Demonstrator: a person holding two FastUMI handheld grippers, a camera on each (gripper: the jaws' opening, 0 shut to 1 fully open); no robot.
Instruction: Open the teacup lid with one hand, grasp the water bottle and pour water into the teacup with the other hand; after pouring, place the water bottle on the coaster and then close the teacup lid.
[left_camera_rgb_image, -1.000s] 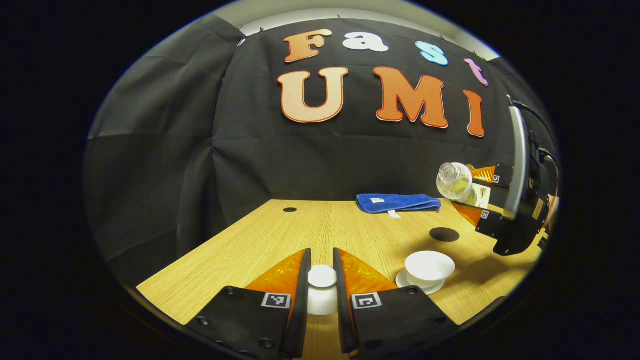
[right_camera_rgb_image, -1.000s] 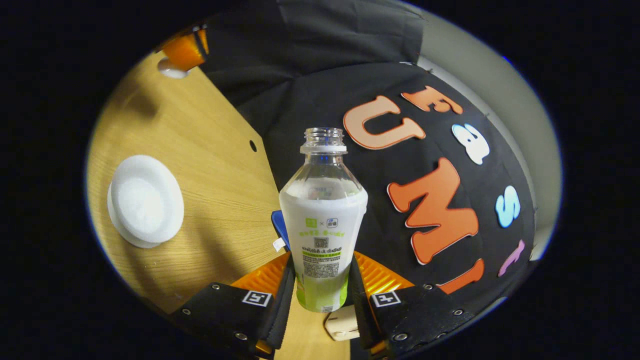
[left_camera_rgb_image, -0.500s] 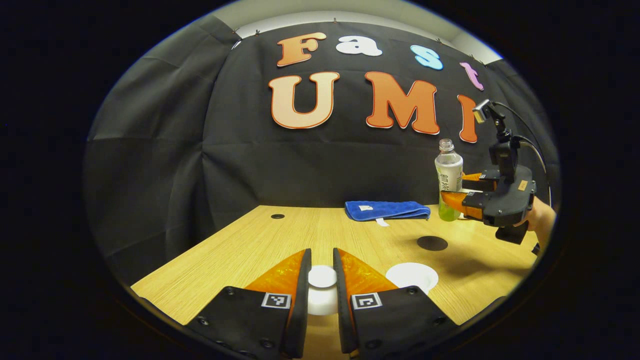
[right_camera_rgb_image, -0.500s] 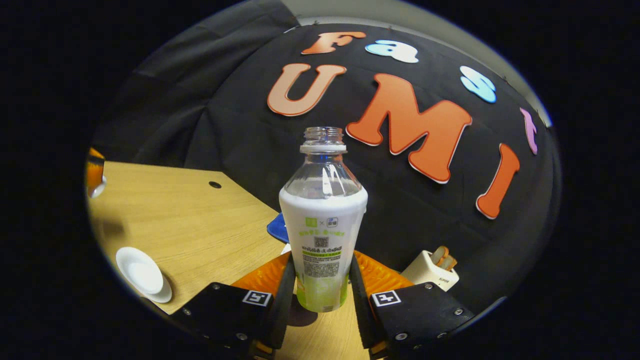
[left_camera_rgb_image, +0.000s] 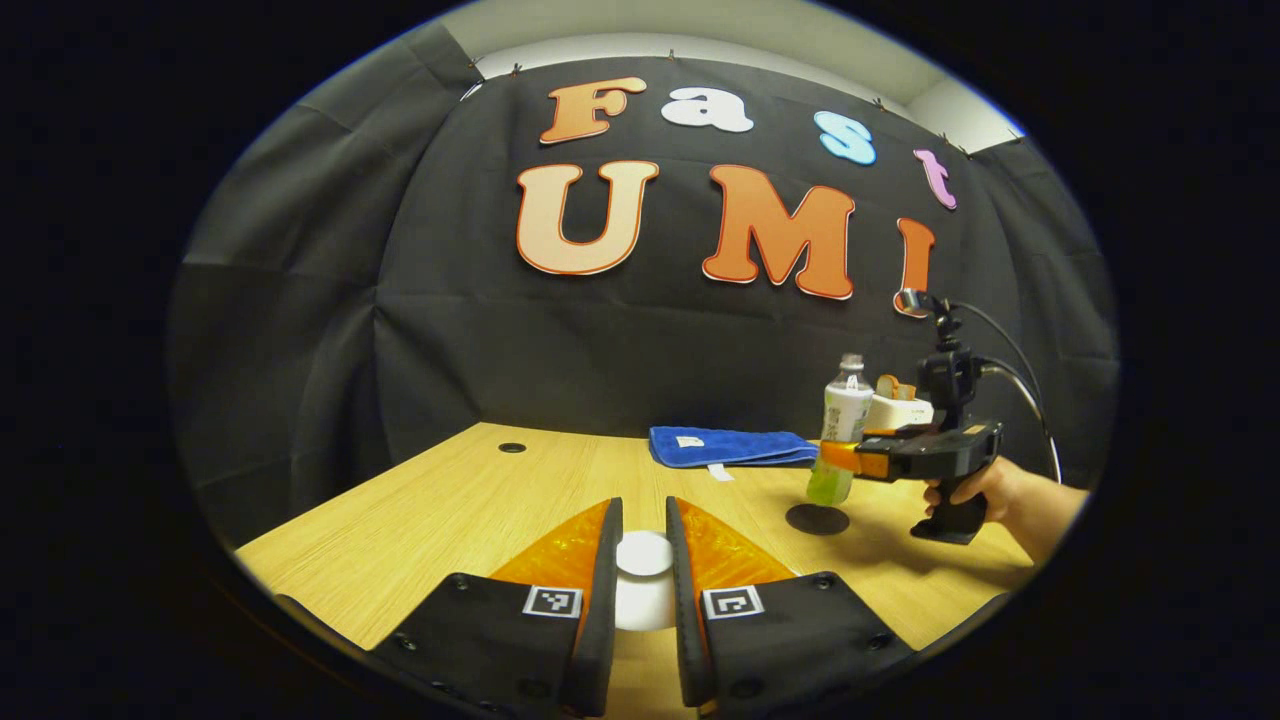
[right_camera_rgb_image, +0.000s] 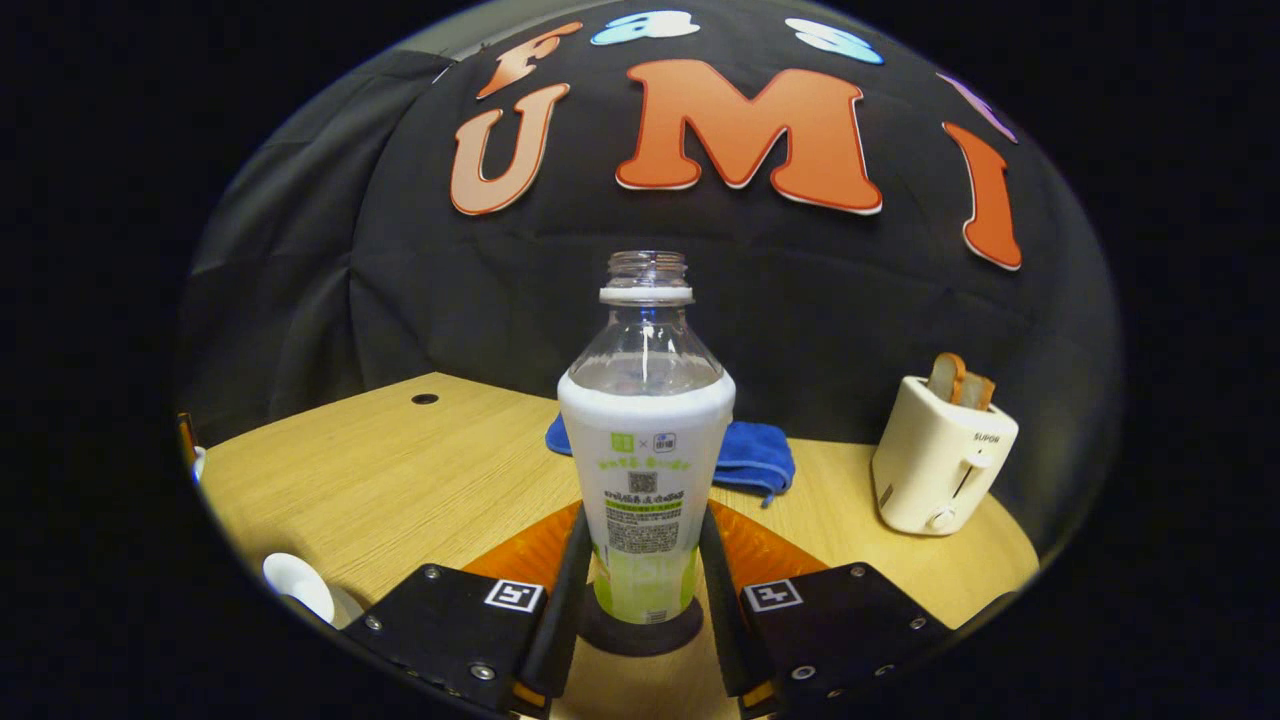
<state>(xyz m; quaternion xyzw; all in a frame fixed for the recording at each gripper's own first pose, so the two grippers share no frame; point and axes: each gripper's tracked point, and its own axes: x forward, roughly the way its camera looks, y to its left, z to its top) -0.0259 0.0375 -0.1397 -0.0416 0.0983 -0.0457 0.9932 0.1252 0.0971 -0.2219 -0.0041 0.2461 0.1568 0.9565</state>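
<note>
The right tongs are pinched on the lower body of the clear plastic water bottle with a white-and-green printed sleeve, both fingers pressed against its sides, and the bottle is held upright over the dark round coaster; from the left gripper view its base appears to hang just above the coaster, though contact cannot be ruled out. The bottle is uncapped and a pale liquid is seen low inside, so it is judged light, with thin walls that give under a hard squeeze; the smooth sleeve is likely slippery, so a hold low on the straight section is considered safest, and it must be kept vertical to avoid spilling. The left tongs are closed on the small round knob of the white glossy teacup lid, which is judged ceramic: stiff, smooth, brittle if dropped, and best taken by that knob. Part of the white teacup on its saucer is glimpsed at the lower left of the right gripper view. Farther out on the light wood-grain table a soft folded blue cloth is laid, and beside it a cream boxy toaster with bread slices is stood.
</note>
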